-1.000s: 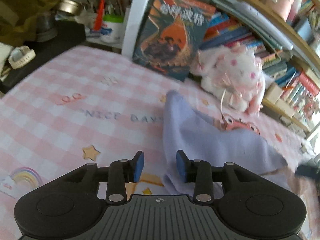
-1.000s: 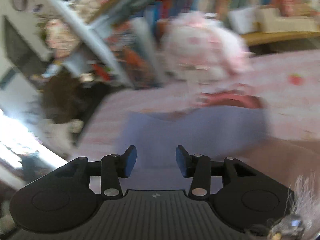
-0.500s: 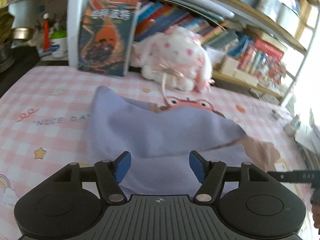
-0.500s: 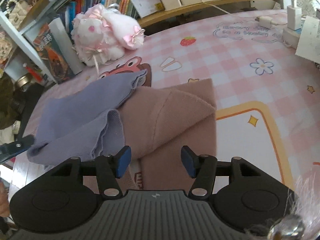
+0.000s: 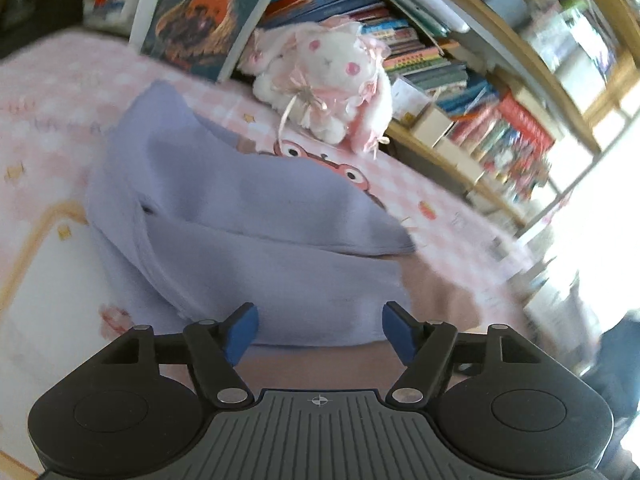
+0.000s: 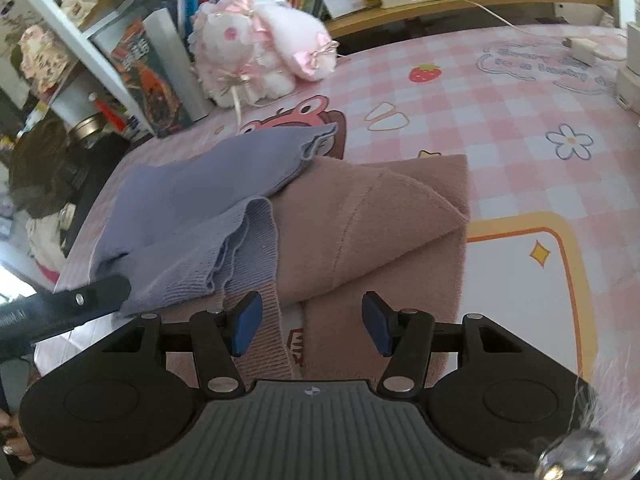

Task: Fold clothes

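Lilac top [image 6: 192,216] folded over pink knit [image 6: 384,232], knit's 6 o'clock hem unfolded; left claw [image 5: 318,334] opening, right claw [image 6: 310,324] apart, both empty.

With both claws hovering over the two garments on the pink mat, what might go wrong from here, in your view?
1. The lilac garment overlaps the brown garment, so a grab at the seam could lift both.
2. The left claw is opening with nothing between its pads; the right claw is open above the brown ribbed hem, so a shallow pinch might catch only one layer.
3. The plush toy sits close behind, and a swung sleeve could knock it.
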Available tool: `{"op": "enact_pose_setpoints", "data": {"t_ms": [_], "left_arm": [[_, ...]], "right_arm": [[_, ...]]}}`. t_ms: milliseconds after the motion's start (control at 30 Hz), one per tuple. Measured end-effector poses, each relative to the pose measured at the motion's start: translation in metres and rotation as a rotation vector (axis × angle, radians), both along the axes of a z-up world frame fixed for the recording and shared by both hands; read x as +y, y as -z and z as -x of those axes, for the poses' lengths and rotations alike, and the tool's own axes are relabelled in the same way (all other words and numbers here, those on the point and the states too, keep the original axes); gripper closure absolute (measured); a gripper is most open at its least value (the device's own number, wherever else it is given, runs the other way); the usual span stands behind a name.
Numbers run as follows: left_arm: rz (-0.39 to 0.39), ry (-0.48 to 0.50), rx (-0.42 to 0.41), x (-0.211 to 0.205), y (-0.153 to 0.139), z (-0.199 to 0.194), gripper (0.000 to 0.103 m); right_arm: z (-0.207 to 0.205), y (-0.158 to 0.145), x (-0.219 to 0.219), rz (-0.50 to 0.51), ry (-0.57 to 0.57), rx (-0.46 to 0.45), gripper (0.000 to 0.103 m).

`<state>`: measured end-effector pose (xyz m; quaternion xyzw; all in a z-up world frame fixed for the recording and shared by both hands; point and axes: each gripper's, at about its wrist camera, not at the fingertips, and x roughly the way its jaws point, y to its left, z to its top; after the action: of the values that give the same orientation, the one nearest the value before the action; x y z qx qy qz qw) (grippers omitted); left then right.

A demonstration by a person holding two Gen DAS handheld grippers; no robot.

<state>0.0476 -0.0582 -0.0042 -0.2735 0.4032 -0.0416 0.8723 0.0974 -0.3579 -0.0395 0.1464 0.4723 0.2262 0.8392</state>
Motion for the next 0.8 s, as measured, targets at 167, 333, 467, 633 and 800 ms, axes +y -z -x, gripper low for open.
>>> {"op": "enact_pose_setpoints", "data": {"t_ms": [167, 333, 467, 633, 800], "left_arm": [[0.167, -0.124, 0.057, 0.007, 0.006, 0.000, 0.032], [0.301, -0.163, 0.101, 0.007, 0.009, 0.000, 0.032], [0.324, -0.133, 0.125, -0.001, 0.016, -0.006, 0.032], [0.406, -0.278, 0.125, 0.009, 0.035, -0.020, 0.086], [0.343, -0.228, 0.012, 0.014, 0.011, -0.017, 0.099]], "right_arm": [[0.001, 0.006, -0.003, 0.012, -0.021, 0.006, 0.051], [0.007, 0.008, -0.004, 0.023, -0.015, -0.013, 0.055], [0.008, 0.009, -0.008, 0.021, 0.016, -0.012, 0.060], [0.010, 0.007, -0.010, 0.033, 0.029, -0.013, 0.062], [0.011, 0.007, -0.010, 0.055, 0.024, -0.018, 0.064]]}}
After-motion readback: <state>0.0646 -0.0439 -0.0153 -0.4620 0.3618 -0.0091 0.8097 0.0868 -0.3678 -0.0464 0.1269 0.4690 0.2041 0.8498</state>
